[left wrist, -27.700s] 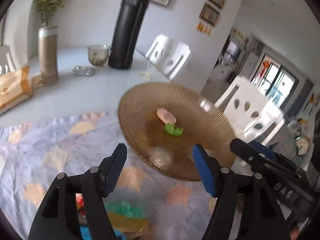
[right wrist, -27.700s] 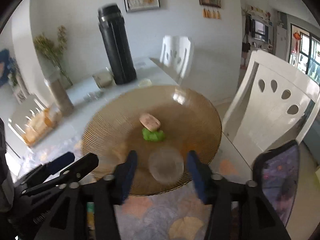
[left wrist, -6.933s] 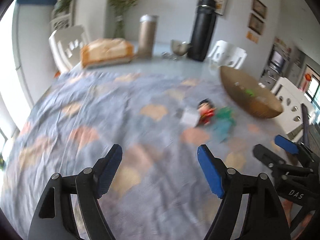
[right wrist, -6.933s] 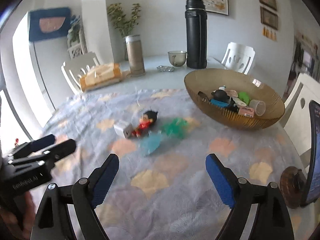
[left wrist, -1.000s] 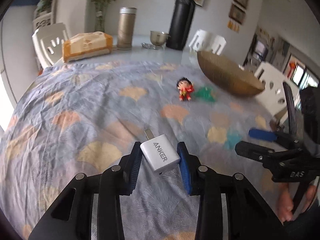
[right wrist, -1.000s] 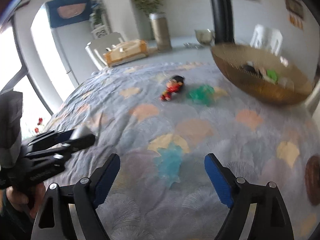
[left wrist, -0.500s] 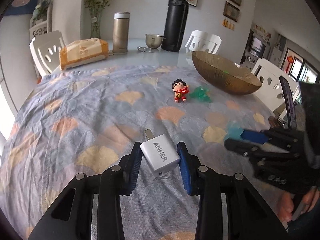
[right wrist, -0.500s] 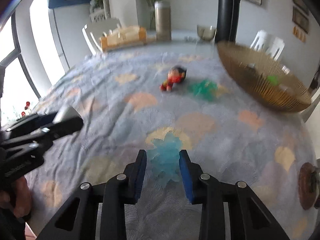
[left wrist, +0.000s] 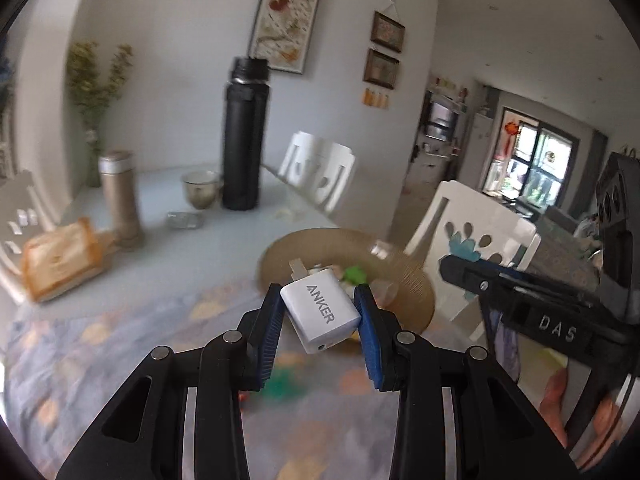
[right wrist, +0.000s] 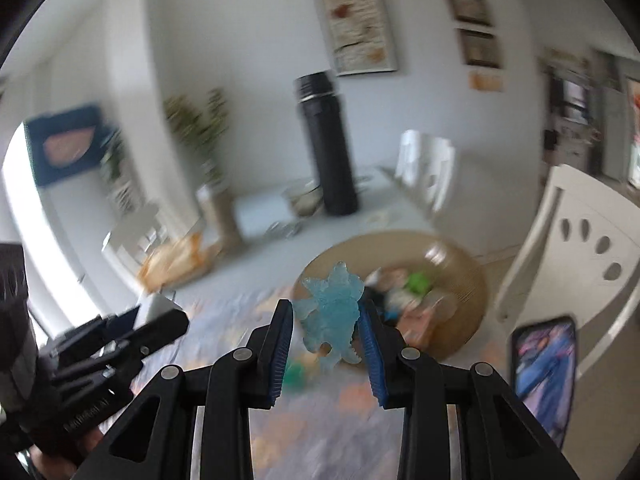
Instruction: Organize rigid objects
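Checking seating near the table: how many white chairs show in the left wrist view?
3: one chair behind the bowl, one right of it, one at the left edge; others may be hidden.

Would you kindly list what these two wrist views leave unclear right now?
- Bowl contents, left wrist view: the white charger held by the left gripper covers most of them; the rest is blurred.
- Same contents, right wrist view: partly behind the blue translucent figure in the right gripper; smeared by motion.
- Green toy on the tablecloth: blurred and half hidden by fingers in both views.

White chair (left wrist: 472, 256) crowds the bowl (left wrist: 416, 280) (already part-filled); its near side seems open
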Demonstrator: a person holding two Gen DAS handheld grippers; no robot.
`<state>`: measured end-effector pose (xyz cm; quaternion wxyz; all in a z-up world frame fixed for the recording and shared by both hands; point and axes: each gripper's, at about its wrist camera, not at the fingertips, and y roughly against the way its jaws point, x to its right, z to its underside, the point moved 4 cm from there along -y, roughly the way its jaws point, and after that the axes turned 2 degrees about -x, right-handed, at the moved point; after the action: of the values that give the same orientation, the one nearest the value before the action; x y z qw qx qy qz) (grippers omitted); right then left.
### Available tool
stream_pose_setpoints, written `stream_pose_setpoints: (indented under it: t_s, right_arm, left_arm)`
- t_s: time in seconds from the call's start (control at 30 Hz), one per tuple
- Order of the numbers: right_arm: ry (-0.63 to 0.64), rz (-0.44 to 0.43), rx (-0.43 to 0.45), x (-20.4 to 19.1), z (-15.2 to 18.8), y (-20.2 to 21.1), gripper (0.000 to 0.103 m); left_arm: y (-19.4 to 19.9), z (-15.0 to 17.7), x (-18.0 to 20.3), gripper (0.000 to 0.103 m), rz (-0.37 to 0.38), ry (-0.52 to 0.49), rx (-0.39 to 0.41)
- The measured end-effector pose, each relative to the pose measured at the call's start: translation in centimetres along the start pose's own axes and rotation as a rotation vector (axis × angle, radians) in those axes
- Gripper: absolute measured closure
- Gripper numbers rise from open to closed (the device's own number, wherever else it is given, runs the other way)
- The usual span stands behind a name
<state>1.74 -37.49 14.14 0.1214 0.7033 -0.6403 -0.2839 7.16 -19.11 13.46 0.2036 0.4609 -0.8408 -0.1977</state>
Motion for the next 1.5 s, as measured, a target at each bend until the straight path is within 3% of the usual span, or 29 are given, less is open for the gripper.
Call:
stream_pose_setpoints:
  t_s: [0.17,0.37,0.47,0.57,0.67,0.7,0.8,0.9,0.97,1.07,1.13,1.2,1.3,1.37,1.5]
  right_arm:
    - [-0.086,0.016,-0.105,2.7,-0.2,-5.3,0.07]
    - [-0.068,0.125,-0.183,3.7,0.9,-9.3,0.069]
    - [-0.063,0.166,-0.193,4.2,0.5,-9.4,0.066]
    - [-0.053,0.148,-0.147,4.3,0.1,-7.2,0.062]
    - [-0.035,0.139,-0.073,3.4,-0.2,-3.9,0.034]
    - [-0.027,0.132,-0.056,3.0,-0.1,-3.1,0.03]
    - [0.041,0.073,-0.047,0.1,1.3,-0.9,0.029]
    - [0.106,-0.012,-0.093,-3.0,4.1,-0.5,0.018]
    - [0.168,-0.071,-0.13,-5.3,7.1,-0.8,0.016]
    - [0.242,-0.115,-0.208,-7.6,12.2,-2.5,0.017]
    - [0.26,-0.118,-0.233,-8.2,15.2,-3.8,0.017]
    - [0.279,-0.079,-0.247,-8.2,17.0,-5.0,0.017]
    - [0.249,-0.051,-0.279,-7.2,18.0,-6.1,0.017]
    - [0.209,-0.042,-0.257,-6.1,17.4,-6.1,0.016]
    - [0.155,-0.032,-0.272,-5.0,17.2,-6.3,0.014]
  left_arm:
    - [-6.5,0.6,0.3,0.07,0.005,0.034,-0.056]
    - [-9.9,2.0,0.1,0.07,0.001,0.051,-0.091]
    - [-9.7,1.3,-0.1,0.053,-0.028,0.048,-0.097]
    - [-7.1,1.1,-0.9,0.052,-0.018,0.047,-0.078]
    - [-4.3,1.6,-2.3,0.052,-0.005,0.084,-0.069]
    - [-3.2,1.9,-2.8,0.049,-0.012,0.104,-0.066]
    - [0.6,3.9,-4.5,0.025,-0.046,0.163,-0.042]
    - [4.4,6.9,-5.8,0.025,-0.064,0.196,-0.017]
    - [6.1,9.1,-5.9,0.025,-0.077,0.164,-0.019]
    - [7.5,12.7,-6.8,0.025,-0.213,0.13,-0.049]
    - [7.3,15.1,-7.9,0.025,-0.281,0.131,-0.093]
    - [6.9,16.8,-8.8,0.025,-0.301,0.14,-0.122]
    - [6.2,18.8,-9.8,0.025,-0.337,0.154,-0.133]
    - [5.4,19.3,-10.1,0.025,-0.362,0.159,-0.184]
    - [5.5,19.5,-9.2,0.023,-0.389,0.09,-0.172]
